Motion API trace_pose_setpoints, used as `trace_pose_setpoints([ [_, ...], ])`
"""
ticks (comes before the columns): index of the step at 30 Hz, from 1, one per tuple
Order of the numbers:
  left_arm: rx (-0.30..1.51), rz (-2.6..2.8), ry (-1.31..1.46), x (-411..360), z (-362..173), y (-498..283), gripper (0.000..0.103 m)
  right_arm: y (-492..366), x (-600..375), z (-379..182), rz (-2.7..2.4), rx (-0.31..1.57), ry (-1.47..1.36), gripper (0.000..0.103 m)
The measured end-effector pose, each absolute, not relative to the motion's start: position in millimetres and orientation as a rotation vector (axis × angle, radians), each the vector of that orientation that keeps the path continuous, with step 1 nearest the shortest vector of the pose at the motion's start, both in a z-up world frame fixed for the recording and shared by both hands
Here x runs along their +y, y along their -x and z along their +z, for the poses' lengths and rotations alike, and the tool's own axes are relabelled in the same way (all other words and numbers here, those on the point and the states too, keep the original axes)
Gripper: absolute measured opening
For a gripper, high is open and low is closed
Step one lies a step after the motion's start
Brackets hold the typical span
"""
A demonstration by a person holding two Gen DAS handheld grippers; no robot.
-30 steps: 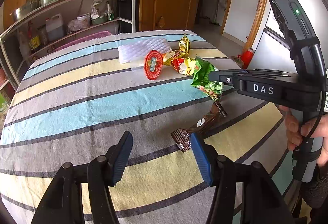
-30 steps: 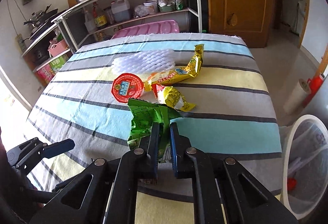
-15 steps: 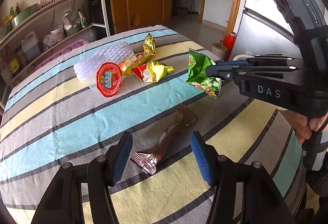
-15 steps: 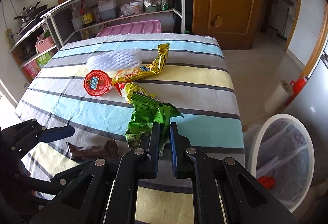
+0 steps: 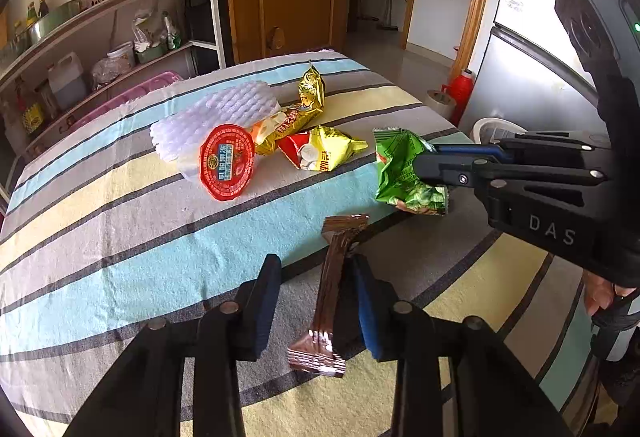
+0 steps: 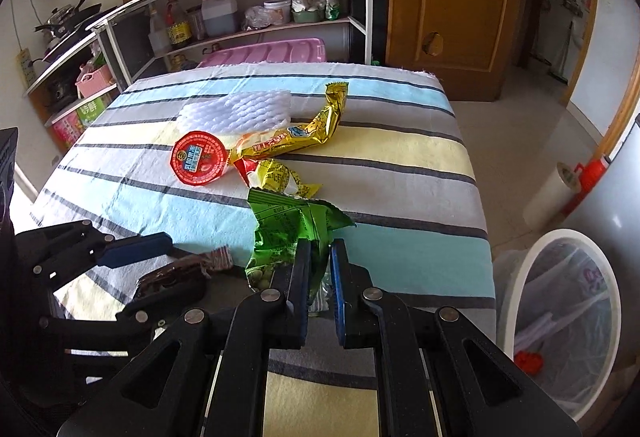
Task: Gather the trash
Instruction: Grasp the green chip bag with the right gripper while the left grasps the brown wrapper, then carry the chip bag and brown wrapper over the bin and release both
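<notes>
The green snack bag [image 6: 294,233] hangs pinched in my right gripper [image 6: 318,277], lifted just off the striped tablecloth [image 6: 400,153] near its right-hand side. The brown wrapper [image 5: 334,285] lies between the fingers of my left gripper [image 5: 314,301]; the right finger looks to be touching it while the left one stands a little apart, so I judge this claw partly closed and not yet clamped on it.

As for progress, I reckon the job is in its early part. One piece is in hand, a second is about to be taken, and neither has reached the white bin [image 6: 560,321] standing on the floor just off the table's right edge. Still lying on the cloth, further in, are the red round lid [image 5: 228,163], the long gold wrapper [image 5: 298,113], the yellow-and-red packet [image 5: 326,153] and the white foam netting [image 5: 216,115], all bunched close together and partly overlapping.

For room: the near half of the table around my claws is bare cloth, so lifting is unhindered. My two grippers sit close, the right one crossing just ahead of the left. The path to the bin runs over the table's right edge, with a red bottle [image 6: 592,173] and a paper roll [image 6: 548,197] beyond it on the floor
</notes>
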State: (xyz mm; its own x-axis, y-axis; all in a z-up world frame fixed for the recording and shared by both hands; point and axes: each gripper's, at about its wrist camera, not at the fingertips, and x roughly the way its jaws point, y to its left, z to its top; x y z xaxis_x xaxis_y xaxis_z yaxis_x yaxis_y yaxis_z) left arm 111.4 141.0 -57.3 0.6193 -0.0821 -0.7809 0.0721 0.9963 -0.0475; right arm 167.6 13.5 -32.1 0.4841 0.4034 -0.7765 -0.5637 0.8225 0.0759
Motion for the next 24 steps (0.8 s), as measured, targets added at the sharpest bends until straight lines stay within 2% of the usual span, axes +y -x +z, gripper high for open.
trace_pose_setpoints([
  [3, 0.894, -0.068, 0.031, 145, -57, -112, 0.022, -170, 14, -34, 0.619, 0.899, 0.168, 0.014],
  [5, 0.891, -0.059, 0.063, 149, -57, -113, 0.014, -171, 15, -36, 0.622, 0.898, 0.160, 0.021],
  [10, 0.886, -0.034, 0.135, 157, -57, -117, 0.013, -175, 17, -41, 0.621, 0.900, 0.126, 0.035],
  [22, 0.886, -0.006, 0.180, 155, -56, -125, 0.013, -172, 26, -44, 0.605, 0.872, 0.148, 0.034],
  [24, 0.881, -0.006, 0.187, 154, -54, -125, 0.013, -169, 28, -44, 0.610, 0.862, 0.164, 0.024],
])
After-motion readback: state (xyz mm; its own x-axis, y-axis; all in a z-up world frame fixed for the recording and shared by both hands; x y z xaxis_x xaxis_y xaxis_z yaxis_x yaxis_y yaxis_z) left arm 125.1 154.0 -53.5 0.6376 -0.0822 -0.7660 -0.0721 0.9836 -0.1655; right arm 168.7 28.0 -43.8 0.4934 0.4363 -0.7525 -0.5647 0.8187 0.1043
